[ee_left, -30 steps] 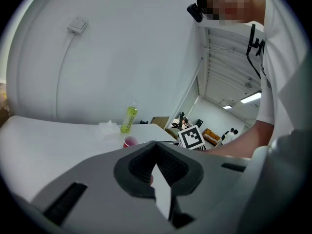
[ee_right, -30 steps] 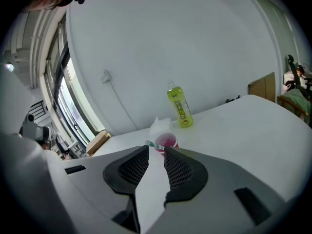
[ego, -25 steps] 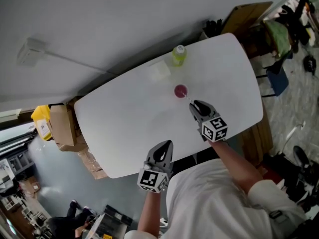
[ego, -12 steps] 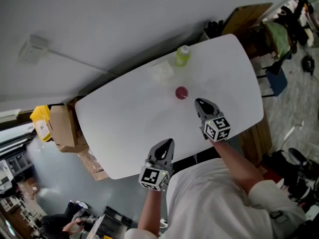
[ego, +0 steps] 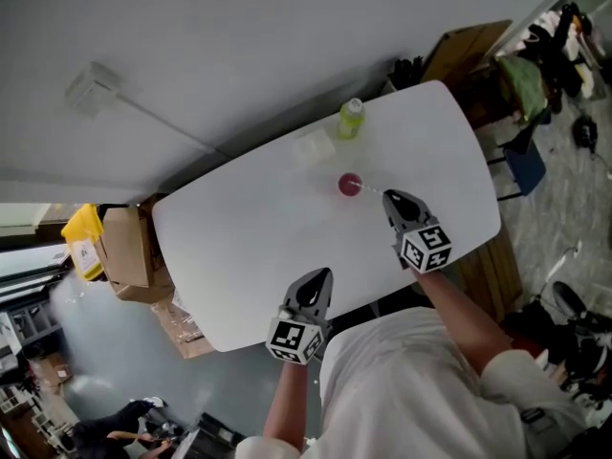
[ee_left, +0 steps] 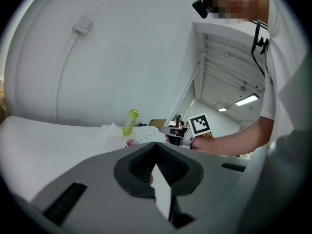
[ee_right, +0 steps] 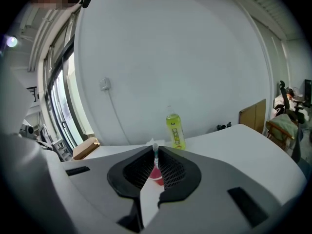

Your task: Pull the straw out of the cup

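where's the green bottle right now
In the head view the green bottle stands near the far edge of the table, just right of the white tissue and beyond the pink cup.

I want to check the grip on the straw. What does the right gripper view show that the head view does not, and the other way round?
Only the right gripper view: the right gripper with its jaws closed on the straw, whose tip stands above them. Only the head view: the left gripper, apart from the cup, over the table near its front edge. Both: the pink cup, the green bottle behind it, the white table.
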Demonstrator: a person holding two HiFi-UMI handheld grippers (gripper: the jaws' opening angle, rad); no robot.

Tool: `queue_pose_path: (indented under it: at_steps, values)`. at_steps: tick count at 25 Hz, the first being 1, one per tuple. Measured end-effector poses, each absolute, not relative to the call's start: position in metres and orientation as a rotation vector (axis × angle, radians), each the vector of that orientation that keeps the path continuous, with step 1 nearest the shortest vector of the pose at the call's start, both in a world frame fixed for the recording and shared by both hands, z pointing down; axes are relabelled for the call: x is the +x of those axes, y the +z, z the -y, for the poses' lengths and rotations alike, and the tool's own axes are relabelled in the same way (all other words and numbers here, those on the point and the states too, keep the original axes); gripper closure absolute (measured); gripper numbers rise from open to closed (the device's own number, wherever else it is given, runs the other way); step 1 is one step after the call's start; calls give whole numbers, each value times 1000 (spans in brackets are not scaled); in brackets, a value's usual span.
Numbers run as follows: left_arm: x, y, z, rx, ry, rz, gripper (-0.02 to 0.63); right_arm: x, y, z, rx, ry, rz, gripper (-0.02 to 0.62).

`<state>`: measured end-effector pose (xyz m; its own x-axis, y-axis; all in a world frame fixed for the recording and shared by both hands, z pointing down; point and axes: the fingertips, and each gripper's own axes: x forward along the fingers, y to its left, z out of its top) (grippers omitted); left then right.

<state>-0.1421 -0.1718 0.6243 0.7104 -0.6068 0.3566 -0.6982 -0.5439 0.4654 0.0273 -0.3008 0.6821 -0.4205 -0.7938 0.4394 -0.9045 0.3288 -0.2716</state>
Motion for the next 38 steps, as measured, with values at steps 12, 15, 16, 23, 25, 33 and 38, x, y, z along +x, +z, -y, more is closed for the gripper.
queue_pose_path:
  at_steps: [12, 15, 16, 23, 25, 33, 38]
  values:
    - [-159, 604, 159, 2326, 171, 1123, 604, 49, 597, 256, 1444, 614, 2506, 545]
    - [-162, 593, 148, 2319, 151, 1186, 604, 53, 579, 236, 1402, 583, 2536, 545]
    - [-162, 590, 142, 2316, 142, 1201, 604, 54, 574, 229, 1390, 579, 2545, 545]
    - [-145, 579, 88, 2298, 106, 1251, 604, 63, 536, 179, 1311, 561, 2637, 545]
    - [-136, 574, 70, 2308, 113, 1252, 604, 69, 527, 162, 1296, 547, 2658, 545]
    - [-108, 553, -1, 2355, 116, 1261, 604, 99, 511, 92, 1243, 547, 2691, 545]
    - [-104, 547, -29, 2363, 133, 1276, 604, 117, 500, 65, 1247, 536, 2709, 545]
